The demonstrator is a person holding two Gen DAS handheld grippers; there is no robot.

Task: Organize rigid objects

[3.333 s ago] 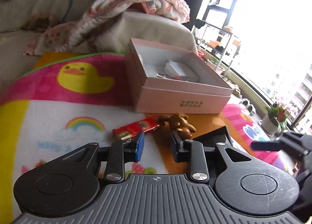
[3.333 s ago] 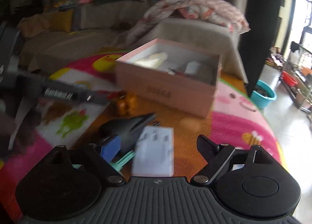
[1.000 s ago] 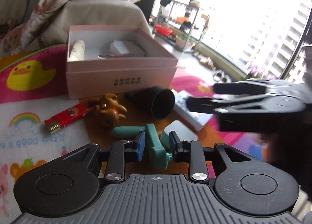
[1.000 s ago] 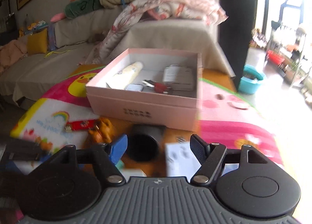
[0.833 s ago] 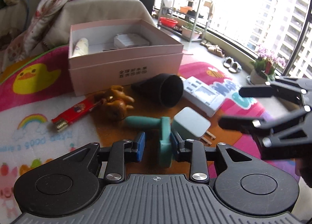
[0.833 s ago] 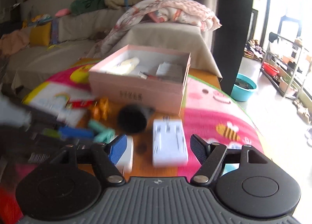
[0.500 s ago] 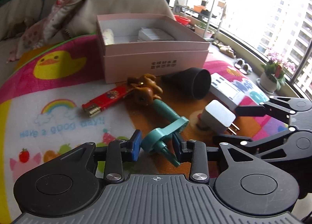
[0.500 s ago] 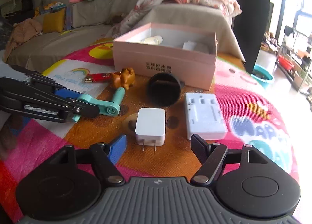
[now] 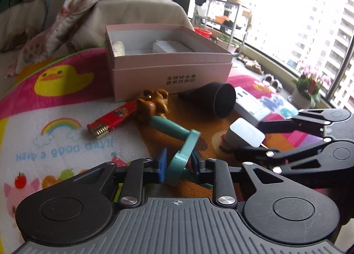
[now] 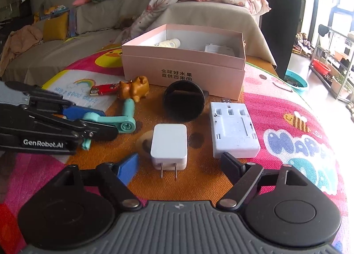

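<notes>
- Left wrist view: the left claw (image 9: pixel 178 165) is closing on the flat arm of a teal plastic crank handle (image 9: pixel 177 141). The arm sits between the two blue pads, and they seem to press it.
- The crank handle lies on the bright play mat (image 9: pixel 55 143) covering the worktop, in front of the pink box (image 9: pixel 170 76). It looks stiff, light and a bit smooth, so the flat arm is a good place to pinch.
- Near it I count one red lighter (image 9: pixel 110 119), one brown toy animal (image 9: pixel 152 104), one black cone-shaped cup (image 9: pixel 218 100), one white plug charger (image 9: pixel 245 135) and one white multi-port charging block (image 9: pixel 250 105).
- The right claw (image 9: pixel 261 138) comes in from the side, with the charger between its fingers.
- Right wrist view: the right claw (image 10: pixel 180 165) is closing around the white plug charger (image 10: pixel 169 146), but its pads do not touch it yet.
- The charger looks hard and light, with two thin metal pins. I would grab its flat sides, not the pins.
- The pink box (image 10: pixel 183 70) already holds one cream tube (image 10: pixel 169 43) and one white thing I cannot name.
</notes>
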